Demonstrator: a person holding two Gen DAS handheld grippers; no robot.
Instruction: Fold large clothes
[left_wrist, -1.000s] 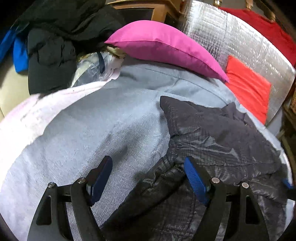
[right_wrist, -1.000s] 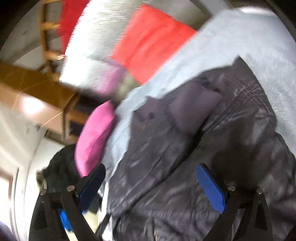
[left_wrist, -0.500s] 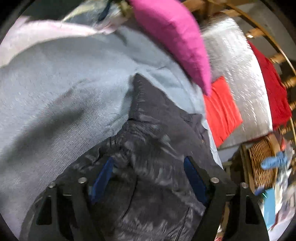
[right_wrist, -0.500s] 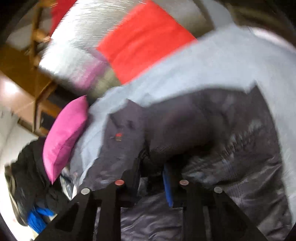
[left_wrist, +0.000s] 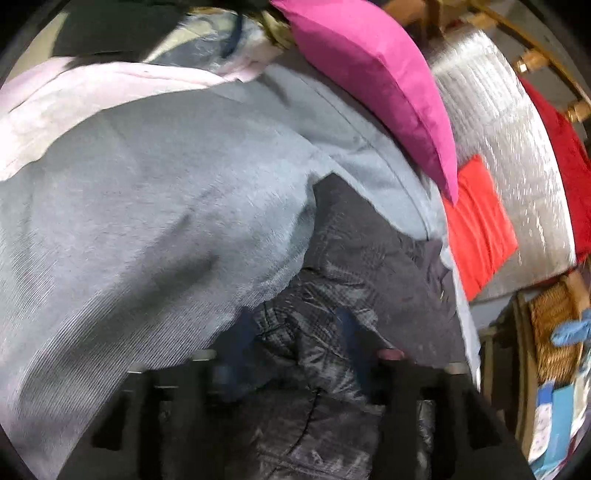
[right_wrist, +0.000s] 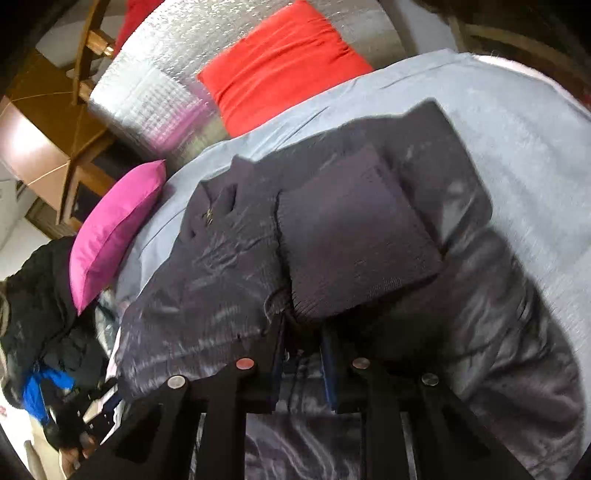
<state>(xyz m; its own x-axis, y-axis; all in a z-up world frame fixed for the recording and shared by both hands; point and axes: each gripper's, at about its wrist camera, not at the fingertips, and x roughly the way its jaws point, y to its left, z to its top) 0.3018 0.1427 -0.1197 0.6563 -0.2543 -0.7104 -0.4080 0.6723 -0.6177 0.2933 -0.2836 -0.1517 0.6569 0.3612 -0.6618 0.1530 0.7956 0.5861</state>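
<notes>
A dark shiny padded jacket lies on the grey-blue bed cover, its ribbed knit cuff or hem folded on top. My right gripper is shut on the jacket fabric just below that ribbed part. In the left wrist view the jacket lies at lower centre. My left gripper has closed in on a bunch of jacket fabric; its blue pads are blurred.
A magenta pillow, a red cushion and a silver quilted panel stand along the bed's far side. A wicker basket is at the right. Dark clothes are piled beyond the pillow.
Both grippers went from wide open to closed on the jacket. The left gripper swung right and moved onto the jacket; the right one closed first, under the ribbed part.
</notes>
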